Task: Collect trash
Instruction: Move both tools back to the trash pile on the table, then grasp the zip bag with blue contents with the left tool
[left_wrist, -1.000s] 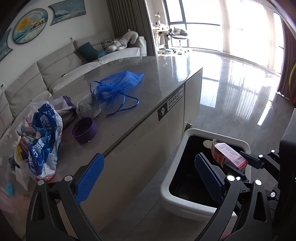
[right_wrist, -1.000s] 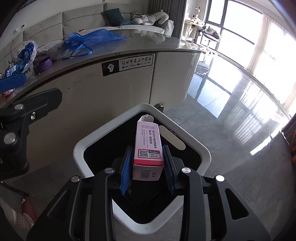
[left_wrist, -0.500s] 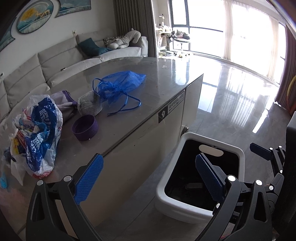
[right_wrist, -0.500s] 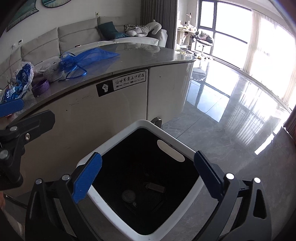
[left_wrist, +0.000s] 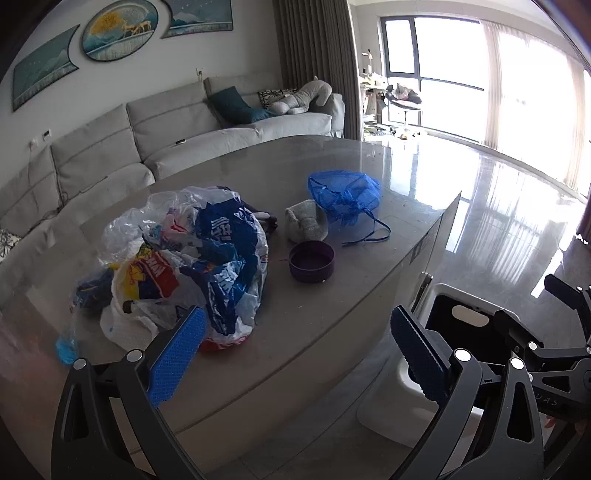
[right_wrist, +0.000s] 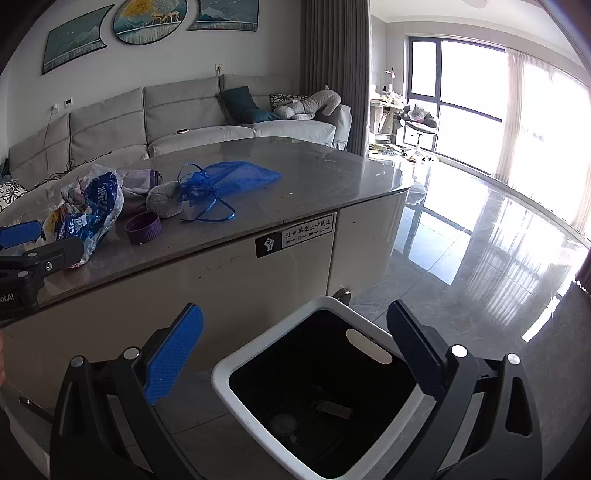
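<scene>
Trash lies on the grey table (left_wrist: 258, 332): a crumpled printed plastic bag (left_wrist: 184, 266) (right_wrist: 88, 210), a purple round lid (left_wrist: 312, 262) (right_wrist: 143, 229), a grey wad of cloth (left_wrist: 306, 225) (right_wrist: 164, 203) and a blue mesh drawstring bag (left_wrist: 343, 195) (right_wrist: 229, 179). My left gripper (left_wrist: 295, 350) is open and empty over the table's near edge, its left pad just in front of the plastic bag. My right gripper (right_wrist: 295, 347) hangs open and empty above the white bin (right_wrist: 266, 343) (left_wrist: 384, 406) on the floor. Small scraps (right_wrist: 332, 408) lie at the bottom of its black liner.
A purple pouch (right_wrist: 142, 181) lies behind the plastic bag. The table's pale side panel with a black sticker (right_wrist: 295, 236) stands right beside the bin. Glossy grey floor (right_wrist: 461, 277) spreads to the right. A grey sofa (left_wrist: 184, 129) runs behind the table.
My right gripper opened and the pink carton left it, over the bin. Both grippers rose. The left one swung left over the table, nearer the plastic bag.
</scene>
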